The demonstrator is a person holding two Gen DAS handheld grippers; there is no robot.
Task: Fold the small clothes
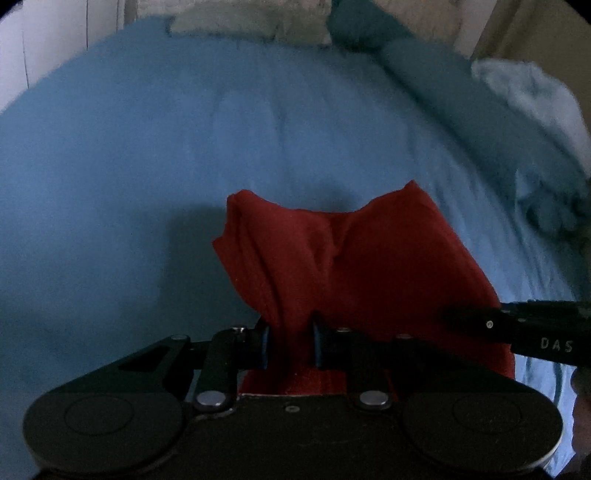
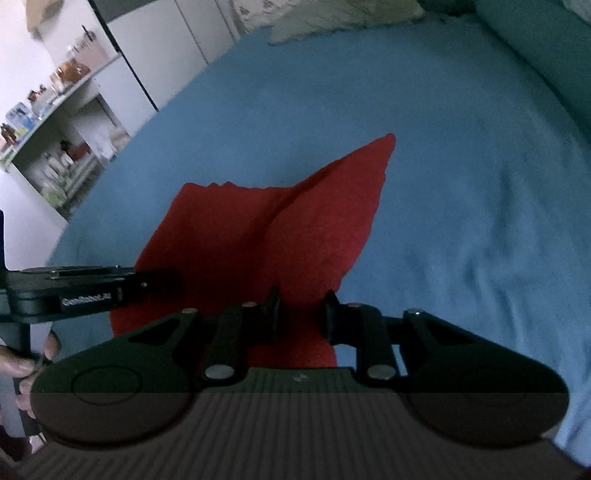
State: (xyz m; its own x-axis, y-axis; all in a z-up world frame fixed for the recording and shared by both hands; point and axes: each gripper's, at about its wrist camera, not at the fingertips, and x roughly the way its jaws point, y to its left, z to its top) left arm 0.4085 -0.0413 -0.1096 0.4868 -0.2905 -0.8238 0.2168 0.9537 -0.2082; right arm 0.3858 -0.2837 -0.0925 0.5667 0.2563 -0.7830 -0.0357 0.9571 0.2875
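Note:
A small red garment [image 1: 369, 254] is held up over a blue bedsheet [image 1: 147, 147]. My left gripper [image 1: 290, 341] is shut on its near edge, with cloth bunched between the fingers. My right gripper [image 2: 301, 314] is shut on the same red garment [image 2: 258, 240] at its near right edge. The garment hangs forward from both grips, with two corners pointing away. Each gripper shows in the other's view: the right one [image 1: 517, 328] at the right side, the left one [image 2: 110, 288] at the left side. Both sit close together.
The bed fills both views. A teal rolled blanket [image 1: 461, 96] and a pale fluffy cloth [image 1: 535, 96] lie along its right side. A light pillow [image 2: 343, 18] lies at the far end. Shelves [image 2: 55, 129] with bottles stand left of the bed.

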